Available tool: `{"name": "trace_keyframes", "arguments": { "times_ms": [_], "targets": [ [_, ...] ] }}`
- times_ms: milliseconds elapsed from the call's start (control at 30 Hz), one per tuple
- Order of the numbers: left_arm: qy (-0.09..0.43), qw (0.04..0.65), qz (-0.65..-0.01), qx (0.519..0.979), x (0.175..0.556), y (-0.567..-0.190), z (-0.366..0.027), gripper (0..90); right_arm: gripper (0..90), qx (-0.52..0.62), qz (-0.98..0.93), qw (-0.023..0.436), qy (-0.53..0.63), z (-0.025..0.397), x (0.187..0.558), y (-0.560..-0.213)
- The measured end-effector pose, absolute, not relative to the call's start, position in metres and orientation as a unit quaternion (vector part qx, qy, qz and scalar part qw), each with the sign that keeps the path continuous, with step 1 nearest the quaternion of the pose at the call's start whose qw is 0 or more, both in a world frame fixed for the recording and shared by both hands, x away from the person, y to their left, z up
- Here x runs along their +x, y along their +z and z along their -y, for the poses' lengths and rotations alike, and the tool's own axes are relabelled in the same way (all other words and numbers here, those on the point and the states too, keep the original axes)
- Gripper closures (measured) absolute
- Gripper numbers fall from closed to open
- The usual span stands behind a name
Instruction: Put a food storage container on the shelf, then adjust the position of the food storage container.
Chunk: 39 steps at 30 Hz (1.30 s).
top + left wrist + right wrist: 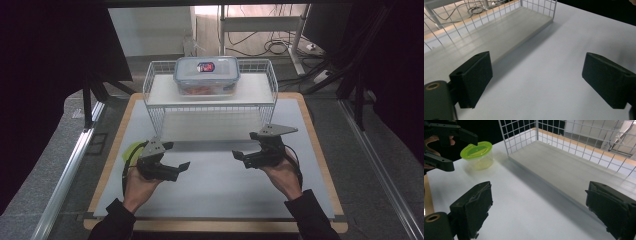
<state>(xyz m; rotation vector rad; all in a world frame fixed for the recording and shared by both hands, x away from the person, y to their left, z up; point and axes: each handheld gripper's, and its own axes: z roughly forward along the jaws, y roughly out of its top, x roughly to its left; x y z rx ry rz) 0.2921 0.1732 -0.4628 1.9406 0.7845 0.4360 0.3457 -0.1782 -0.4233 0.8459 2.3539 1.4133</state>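
1. Sleeved forearms enter from the bottom of the high view, each hand gripping a tool low over the white mat [215, 185].
2. Left gripper [181, 169]: jaws spread wide, holding nothing; in its own view the pads [471, 77] frame bare mat and the near edge of the rack's lower shelf.
3. Right gripper [239, 156]: jaws likewise wide apart and empty; it points inward toward the left one, with its grey plate uppermost.
4. Green-lidded cup [477, 154]: stands upright on the mat, just outside the rack's left end and just beside the left hand. It is the nearest item to either tool, so it is judged the thing to be picked.
5. Wire rack [210, 107]: two tiers at the far side of the mat; a clear lidded box [206, 75] sits on the top shelf.
6. Doing the step well (judgement): turn the left gripper toward the cup, bring both pads level with its wall below the lid, centre it between them, then close gently so the light cup neither tips nor slides against the rack wire.
7. Pose: both wrists are low, palms up under the tools, with the hands well apart.
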Motion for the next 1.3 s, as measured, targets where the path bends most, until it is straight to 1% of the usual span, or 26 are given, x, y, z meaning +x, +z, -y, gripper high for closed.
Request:
{"name": "trace_keyframes", "arguments": {
  "times_ms": [67,200,333,500,667,833,867,900,933,967,1000,1067,1100,1133,1167,1200,1233,1267,1300],
  "targets": [
    [0.186,0.473,-0.319,0.8,0.289,-0.468,-0.172,6.2,5.2,0.29,-0.818,0.136,0.478,0.181,0.34,-0.432],
    [0.195,0.463,-0.315,0.805,0.283,-0.48,-0.172,4.9,4.2,0.293,-0.822,0.134,0.47,0.185,0.336,-0.443],
    [0.181,0.457,-0.315,0.812,0.278,-0.494,-0.171,3.3,3.8,0.293,-0.824,0.134,0.467,0.194,0.327,-0.457],
    [0.165,0.45,-0.302,0.824,0.272,-0.505,-0.166,2.5,4.3,0.283,-0.823,0.131,0.476,0.199,0.318,-0.464],
    [0.164,0.437,-0.292,0.835,0.27,-0.506,-0.161,2.9,4.6,0.294,-0.827,0.127,0.461,0.206,0.312,-0.476],
    [0.159,0.431,-0.318,0.829,0.275,-0.502,-0.166,3.6,4.8,0.308,-0.826,0.122,0.456,0.21,0.313,-0.482],
    [0.16,0.431,-0.326,0.826,0.276,-0.502,-0.168,5.9,4.8,0.309,-0.825,0.124,0.456,0.21,0.313,-0.482],
    [0.158,0.431,-0.33,0.825,0.278,-0.502,-0.171,13.8,5.0,0.308,-0.826,0.125,0.456,0.209,0.313,-0.482],
    [0.161,0.429,-0.332,0.825,0.279,-0.501,-0.174,13.8,5.0,0.308,-0.826,0.125,0.456,0.209,0.313,-0.482],
    [0.167,0.425,-0.335,0.824,0.281,-0.499,-0.176,26.1,5.2,0.307,-0.827,0.128,0.453,0.209,0.313,-0.483],
    [0.172,0.424,-0.338,0.822,0.282,-0.498,-0.179,26.1,5.2,0.307,-0.827,0.128,0.453,0.209,0.313,-0.483],
    [0.169,0.433,-0.35,0.813,0.285,-0.494,-0.187,40.7,5.4,0.305,-0.829,0.128,0.45,0.209,0.313,-0.484],
    [0.165,0.438,-0.357,0.808,0.287,-0.492,-0.192,52.2,5.6,0.305,-0.829,0.128,0.45,0.208,0.313,-0.484],
    [0.165,0.44,-0.369,0.802,0.292,-0.489,-0.201,58.4,5.7,0.306,-0.83,0.128,0.449,0.209,0.314,-0.485],
    [0.165,0.44,-0.369,0.802,0.292,-0.489,-0.201,64.0,5.7,0.306,-0.83,0.128,0.449,0.209,0.314,-0.485],
    [0.171,0.435,-0.383,0.797,0.298,-0.487,-0.213,71.4,6.0,0.306,-0.83,0.128,0.448,0.209,0.314,-0.485],
    [0.171,0.435,-0.383,0.797,0.298,-0.487,-0.213,77.4,6.0,0.306,-0.83,0.128,0.448,0.209,0.314,-0.485],
    [0.17,0.436,-0.392,0.792,0.3,-0.486,-0.219,77.4,6.2,0.306,-0.83,0.128,0.447,0.209,0.314,-0.485],
    [0.17,0.438,-0.4,0.787,0.303,-0.486,-0.225,87.4,6.4,0.307,-0.831,0.129,0.447,0.209,0.314,-0.486]
  ]
}}
